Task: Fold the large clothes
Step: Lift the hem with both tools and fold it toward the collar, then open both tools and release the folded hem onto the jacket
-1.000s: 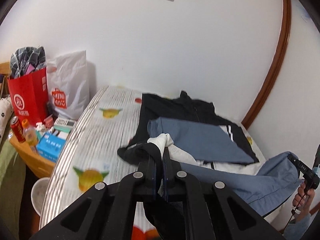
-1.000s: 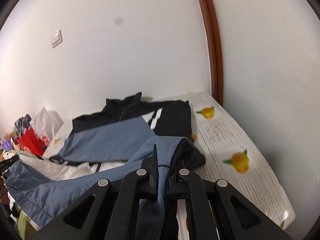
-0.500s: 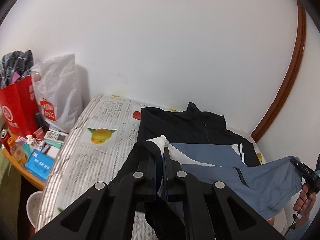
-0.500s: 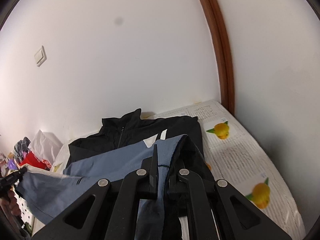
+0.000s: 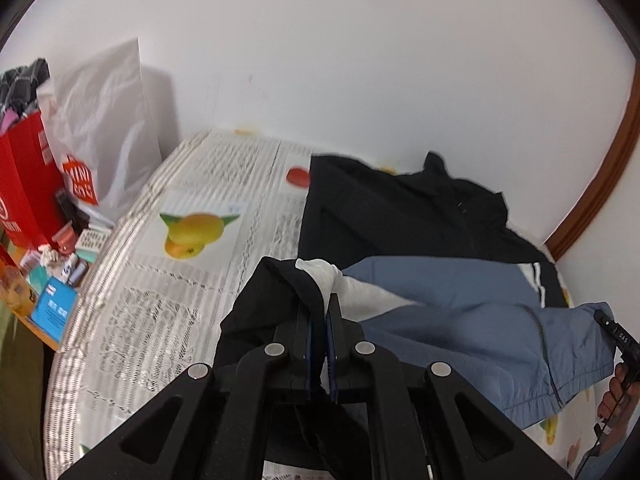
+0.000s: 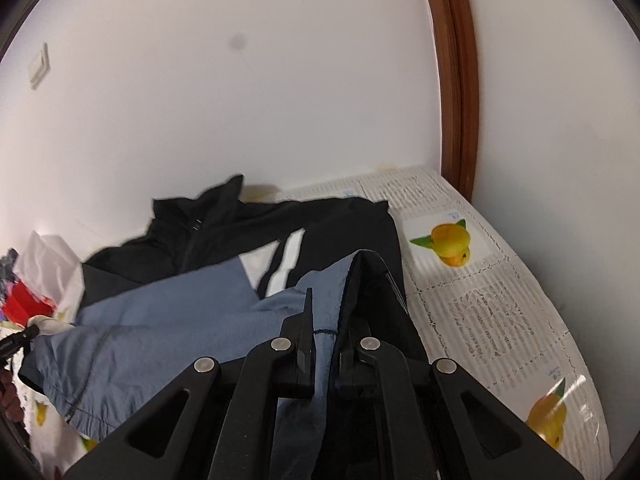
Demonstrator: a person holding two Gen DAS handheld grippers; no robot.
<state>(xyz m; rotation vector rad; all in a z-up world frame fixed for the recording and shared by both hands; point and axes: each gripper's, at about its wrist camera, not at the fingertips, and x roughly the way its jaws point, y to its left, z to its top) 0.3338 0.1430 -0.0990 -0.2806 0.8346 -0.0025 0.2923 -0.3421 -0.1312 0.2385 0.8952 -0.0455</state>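
A large black, blue and white jacket [image 5: 400, 216] lies on the table, collar toward the wall. It also shows in the right wrist view [image 6: 224, 232]. My left gripper [image 5: 320, 312] is shut on the jacket's hem at its black and white corner, held above the table. My right gripper [image 6: 324, 320] is shut on the other hem corner, blue outside and black inside. The blue lower part [image 5: 480, 328] hangs stretched between the two grippers over the jacket's chest. The right gripper's tip [image 5: 616, 332] shows at the right edge of the left wrist view.
The table has a lace cloth with fruit prints [image 5: 192, 232]. Left of it stand a white bag [image 5: 100, 120], a red bag [image 5: 24, 188] and a shelf of small items [image 5: 52, 272]. A white wall and a brown door frame [image 6: 456, 80] stand close behind.
Both grippers have carried the held hem forward toward the collar and lower over the jacket. The blue lower part now covers more of the black chest.
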